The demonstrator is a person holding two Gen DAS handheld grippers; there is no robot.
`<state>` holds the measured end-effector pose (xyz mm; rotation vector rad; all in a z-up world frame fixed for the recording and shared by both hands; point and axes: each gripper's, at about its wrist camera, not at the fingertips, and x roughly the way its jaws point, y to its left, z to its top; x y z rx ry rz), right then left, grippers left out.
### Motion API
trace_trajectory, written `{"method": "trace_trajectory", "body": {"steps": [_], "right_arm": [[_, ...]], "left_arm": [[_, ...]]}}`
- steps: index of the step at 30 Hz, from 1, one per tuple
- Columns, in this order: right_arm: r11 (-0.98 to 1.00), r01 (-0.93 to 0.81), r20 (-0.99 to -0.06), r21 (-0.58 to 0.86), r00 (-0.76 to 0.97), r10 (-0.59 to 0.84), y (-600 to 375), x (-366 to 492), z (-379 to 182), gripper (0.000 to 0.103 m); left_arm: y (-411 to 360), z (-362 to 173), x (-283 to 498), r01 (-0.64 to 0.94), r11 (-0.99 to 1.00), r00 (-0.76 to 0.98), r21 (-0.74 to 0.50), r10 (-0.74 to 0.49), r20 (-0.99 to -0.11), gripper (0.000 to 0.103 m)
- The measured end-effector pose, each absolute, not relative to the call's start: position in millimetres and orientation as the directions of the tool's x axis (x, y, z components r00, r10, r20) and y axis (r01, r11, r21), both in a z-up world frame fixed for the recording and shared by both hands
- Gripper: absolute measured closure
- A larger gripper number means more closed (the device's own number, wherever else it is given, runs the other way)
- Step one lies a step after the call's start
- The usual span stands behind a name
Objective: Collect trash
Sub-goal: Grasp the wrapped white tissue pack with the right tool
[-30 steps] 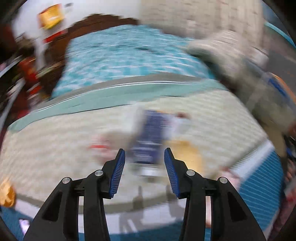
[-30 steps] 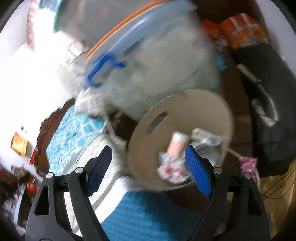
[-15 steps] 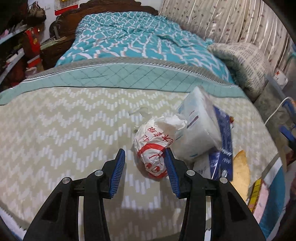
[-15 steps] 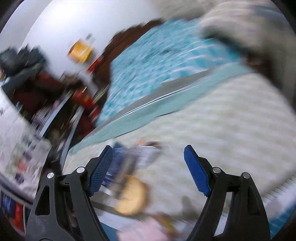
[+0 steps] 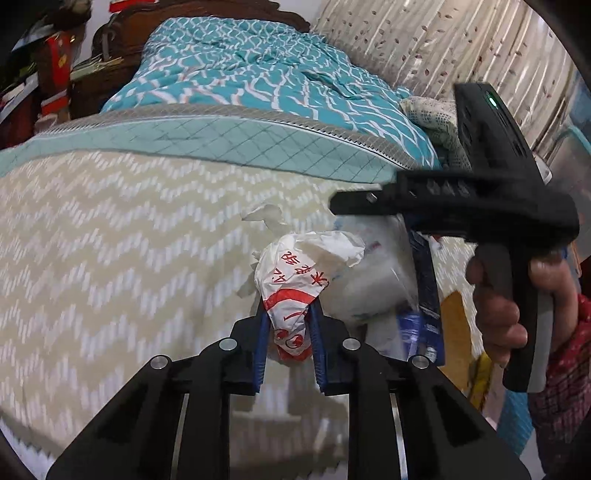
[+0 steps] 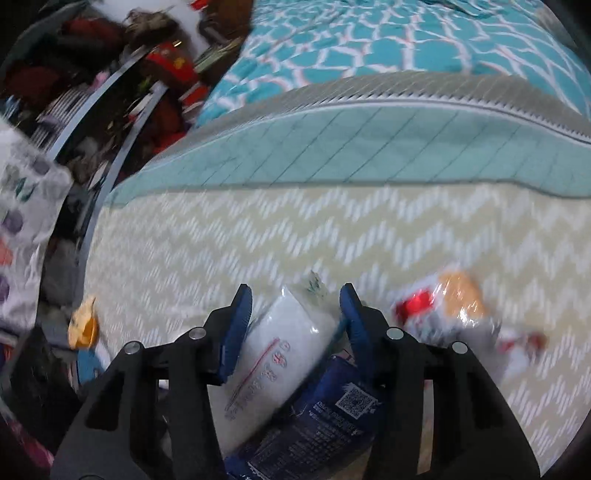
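Note:
My left gripper [image 5: 289, 317] is shut on a crumpled white wrapper with red print [image 5: 295, 288] on the chevron bedspread [image 5: 110, 258]. To its right lie a white tissue pack [image 5: 373, 280] and a dark blue packet [image 5: 424, 280]. My right gripper [image 6: 295, 295] straddles the white tissue pack [image 6: 280, 343] with its jaws open around it; the dark blue packet [image 6: 332, 417] lies under it. The right gripper's black body [image 5: 480, 206] and the hand holding it show in the left wrist view. The wrapper shows blurred at the right in the right wrist view [image 6: 443, 310].
A teal patterned quilt [image 5: 240, 74] covers the far bed, with a wooden headboard [image 5: 118, 18] behind. A curtain [image 5: 443, 48] hangs at the right. Cluttered shelves [image 6: 92, 92] stand left of the bed. An orange scrap [image 6: 83, 325] lies at the bedspread's left edge.
My left gripper has closed on the red-print wrapper. My right gripper has swung from the bin back over the bed and come down around the tissue pack.

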<state>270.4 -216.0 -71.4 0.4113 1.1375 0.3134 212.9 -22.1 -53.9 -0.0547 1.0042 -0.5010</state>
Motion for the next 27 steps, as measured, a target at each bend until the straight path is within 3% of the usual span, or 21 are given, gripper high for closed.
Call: {"method": "trace_trajectory", "body": {"steps": [10,17,27], "right_arm": [[0.815,-0.355,-0.783,0.458,0.273,0.559,-160.6,175.5,-55.4,0.045],[0.813,-0.344,-0.691,0.471,0.430,0.582,-165.8,148.9,-5.1,0.039],[0.918,-0.296,-0.800,0.263,0.466,0.379,-115.6,116.2,-16.3,0.037]], "left_arm": [[24.9,-46.3,113.3,0.380,0.885,0.425,-0.270,-0.427,-0.798,0.084],[35.5,-42.7,73.8,0.376,0.888,0.437,-0.265,-0.422,-0.795,0.084],[57.8,-38.1,67.9,0.324,0.906,0.483,-0.274,-0.407,-0.775,0.084]]}}
